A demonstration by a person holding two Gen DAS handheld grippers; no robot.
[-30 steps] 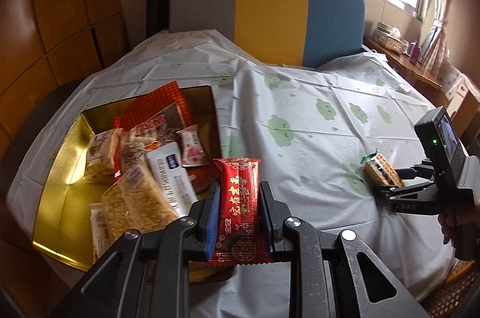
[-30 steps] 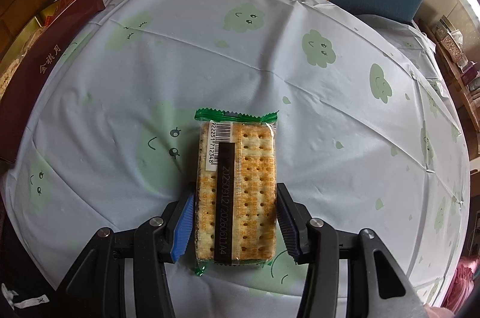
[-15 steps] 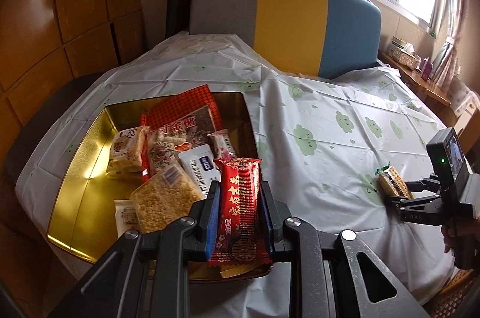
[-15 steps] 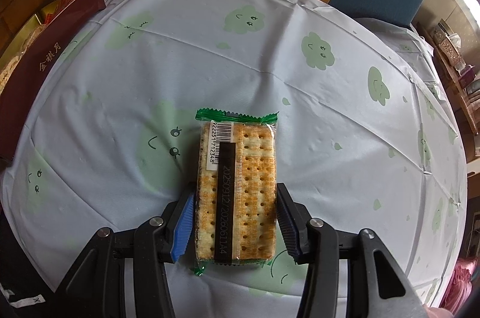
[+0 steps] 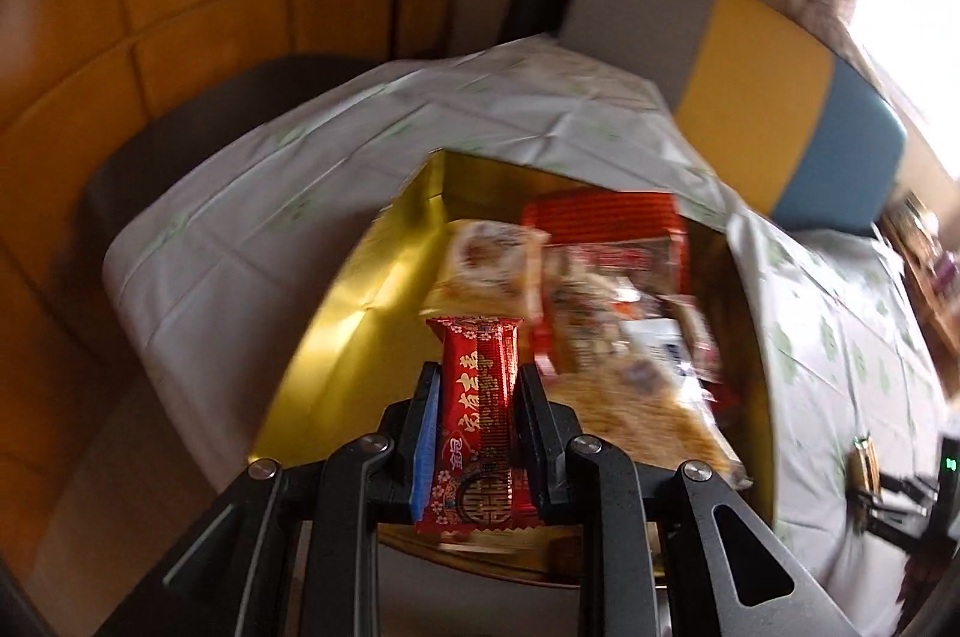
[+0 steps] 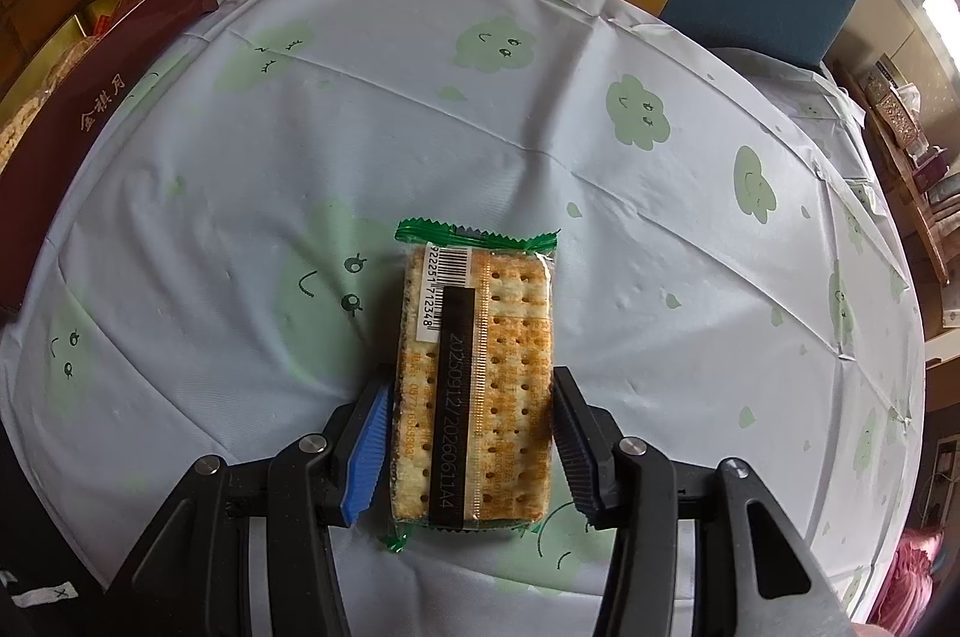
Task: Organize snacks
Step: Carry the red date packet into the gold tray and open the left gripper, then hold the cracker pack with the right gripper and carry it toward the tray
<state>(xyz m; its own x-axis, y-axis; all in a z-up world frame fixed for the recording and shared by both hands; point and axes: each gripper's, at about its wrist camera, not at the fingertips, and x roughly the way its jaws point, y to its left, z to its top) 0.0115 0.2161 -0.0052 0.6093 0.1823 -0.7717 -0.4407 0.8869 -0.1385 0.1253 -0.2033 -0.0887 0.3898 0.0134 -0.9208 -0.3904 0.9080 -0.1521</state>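
Observation:
My left gripper (image 5: 478,397) is shut on a red snack bar (image 5: 478,415) and holds it above the near part of a gold tray (image 5: 342,331) that holds several snack packets (image 5: 600,313). The view is blurred by motion. My right gripper (image 6: 471,433) is shut on a clear cracker packet with green ends (image 6: 477,373), its jaws against the long sides, the packet low over or on the cloud-print tablecloth (image 6: 420,96). The right gripper and its packet also show small at the far right of the left wrist view (image 5: 864,475).
The tray's dark red outer wall (image 6: 96,108) lies at the left of the right wrist view. A grey, yellow and blue chair back (image 5: 738,78) stands behind the table. Wooden wall panels (image 5: 150,6) are at the left. A shelf with boxes (image 6: 900,126) is at the right.
My left gripper has swung left with the red bar, from beside the tray to above its near part. The right gripper and cracker packet have barely moved.

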